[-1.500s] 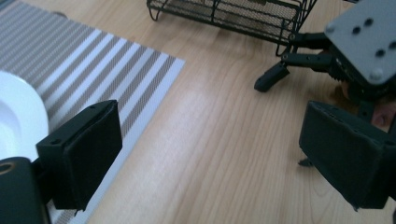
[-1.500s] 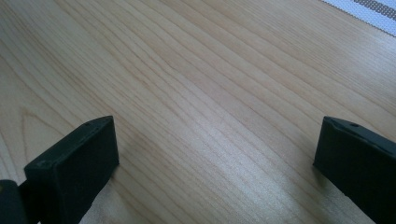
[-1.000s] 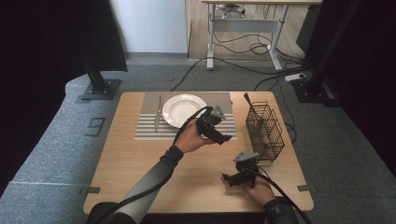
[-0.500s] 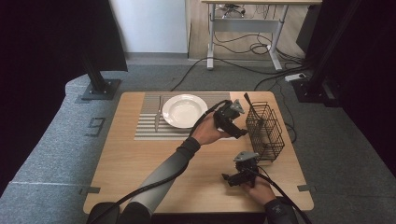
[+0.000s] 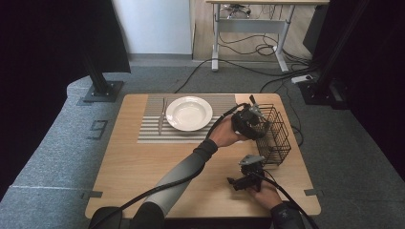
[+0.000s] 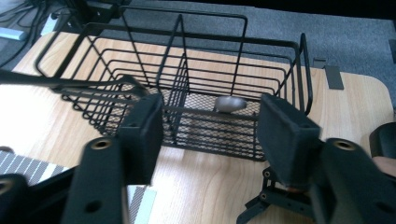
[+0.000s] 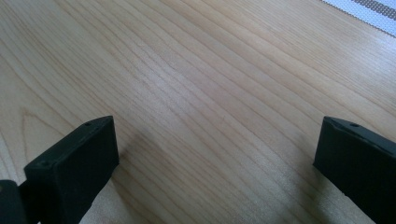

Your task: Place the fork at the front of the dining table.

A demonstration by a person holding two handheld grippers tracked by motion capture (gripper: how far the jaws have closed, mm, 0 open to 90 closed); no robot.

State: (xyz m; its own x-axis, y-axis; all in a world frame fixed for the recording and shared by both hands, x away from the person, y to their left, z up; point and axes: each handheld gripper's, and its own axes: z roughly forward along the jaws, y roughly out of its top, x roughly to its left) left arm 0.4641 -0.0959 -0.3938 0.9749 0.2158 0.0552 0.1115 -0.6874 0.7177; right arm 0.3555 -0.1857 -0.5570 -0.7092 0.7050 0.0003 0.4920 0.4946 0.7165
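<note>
Black wire basket (image 5: 282, 143) at the right edge of the table (image 5: 143, 176), about midway along it, standing upright on the wood. Inside, on the mesh floor, in the left gripper view, a grey rounded spoon bowl (image 6: 229, 103), lying beyond a wire divider; rest of the utensil too hidden to tell.

Left gripper (image 5: 260, 128) right at the basket's left side, held in a hand, forearm reaching diagonally across the table from the near edge. Points at the basket from just above its rim. Jaws partly apart, having just been closing; in the left gripper view (image 6: 210, 126) frames the basket's (image 6: 187, 60) nearest wall in the gap. Clamps nothing that can be seen; cannot tell whether the left pad touches the rim wire.

Right gripper (image 5: 235, 182) near the right near corner of the table, just short of the basket's near end, low over bare wood. Jaws wide apart, nothing between them in the right gripper view (image 7: 217, 158) but wood grain (image 7: 201, 93) and a sliver of the striped placemat (image 7: 369, 9).

Placemat (image 5: 153, 133) at the far edge, left of the basket. On it a white plate (image 5: 189, 113), with a knife (image 5: 161, 117) just beside the plate's left.
</note>
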